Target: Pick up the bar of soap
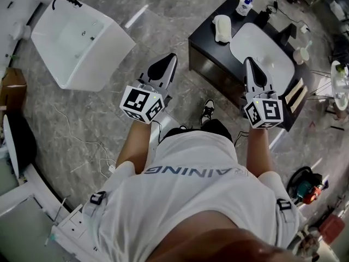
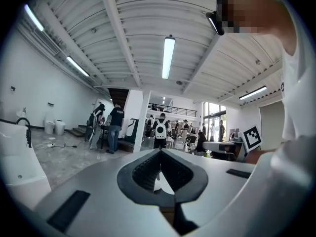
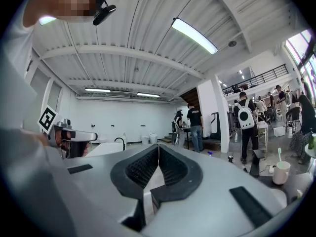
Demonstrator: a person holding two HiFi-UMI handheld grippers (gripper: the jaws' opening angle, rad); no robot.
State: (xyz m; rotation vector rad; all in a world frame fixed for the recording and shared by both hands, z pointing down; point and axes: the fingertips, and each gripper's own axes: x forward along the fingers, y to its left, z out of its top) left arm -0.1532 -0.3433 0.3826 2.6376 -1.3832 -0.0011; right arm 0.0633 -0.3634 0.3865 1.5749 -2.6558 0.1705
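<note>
In the head view a pale cream bar of soap (image 1: pixel 222 28) lies on the left end of a black vanity counter (image 1: pixel 204 42), beside a white basin (image 1: pixel 262 51). My left gripper (image 1: pixel 172 55) is held over the floor, left of the counter, jaws shut and empty. My right gripper (image 1: pixel 248 60) hovers over the basin's near side, also shut with nothing in it. In the left gripper view the gripper (image 2: pixel 160 152) points out into the hall, tips touching. The right gripper (image 3: pixel 158 146) in its own view does the same. The soap appears in neither gripper view.
A white bathtub (image 1: pixel 79 40) stands on the marble floor at the left. A blue-capped bottle (image 1: pixel 245 5) and a cup (image 1: pixel 300 55) sit on the counter. Several people stand far off in the hall (image 2: pixel 161 130). My shoe (image 1: pixel 207 109) is near the cabinet's front.
</note>
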